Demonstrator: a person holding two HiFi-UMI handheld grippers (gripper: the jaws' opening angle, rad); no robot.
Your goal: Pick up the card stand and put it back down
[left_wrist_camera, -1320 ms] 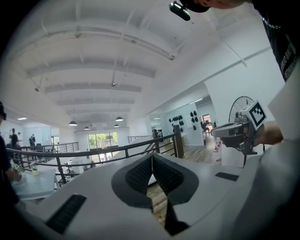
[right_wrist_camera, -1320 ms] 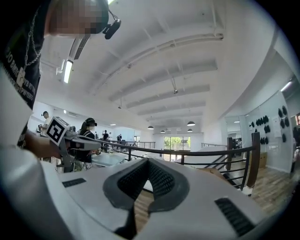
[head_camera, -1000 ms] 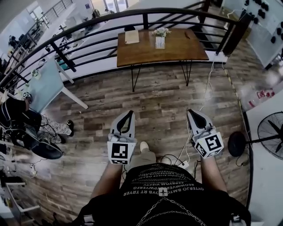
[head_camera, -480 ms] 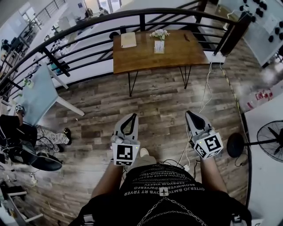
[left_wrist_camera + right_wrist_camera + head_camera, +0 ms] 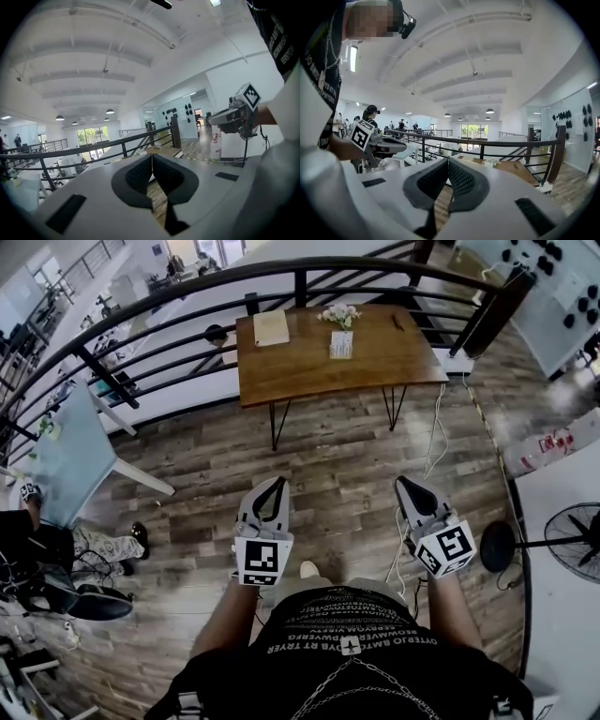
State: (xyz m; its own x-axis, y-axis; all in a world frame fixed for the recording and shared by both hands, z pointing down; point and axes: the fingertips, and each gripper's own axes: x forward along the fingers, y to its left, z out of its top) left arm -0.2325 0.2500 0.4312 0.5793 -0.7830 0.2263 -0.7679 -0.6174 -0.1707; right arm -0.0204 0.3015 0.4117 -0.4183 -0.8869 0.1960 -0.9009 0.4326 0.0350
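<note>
not started: left gripper (image 5: pixel 277 482) and right gripper (image 5: pixel 402 482) are closed, empty, far from the card stand (image 5: pixel 341 343).

1. Your head view is bright and evenly lit. The floor (image 5: pixel 337 456) carries only faint, soft shadows.
2. Its wide lens bends the railing (image 5: pixel 187 292) into an arc and squeezes everything near the edges.
3. The card stand (image 5: pixel 341 344) is sharp but too small for you to read its print.
4. Both gripper views sit inside a black round border, with straight lines curving towards it.
5. There, light comes from the far windows (image 5: pixel 91 136), the ceiling lamps (image 5: pixel 489 111) and a glaring strip light (image 5: pixel 350 58).
6. The white ceiling and walls look washed out.
7. The left gripper (image 5: pixel 151 157) and right gripper (image 5: pixel 448 161) sit close to the lens and look soft, their pads in shade.
</note>
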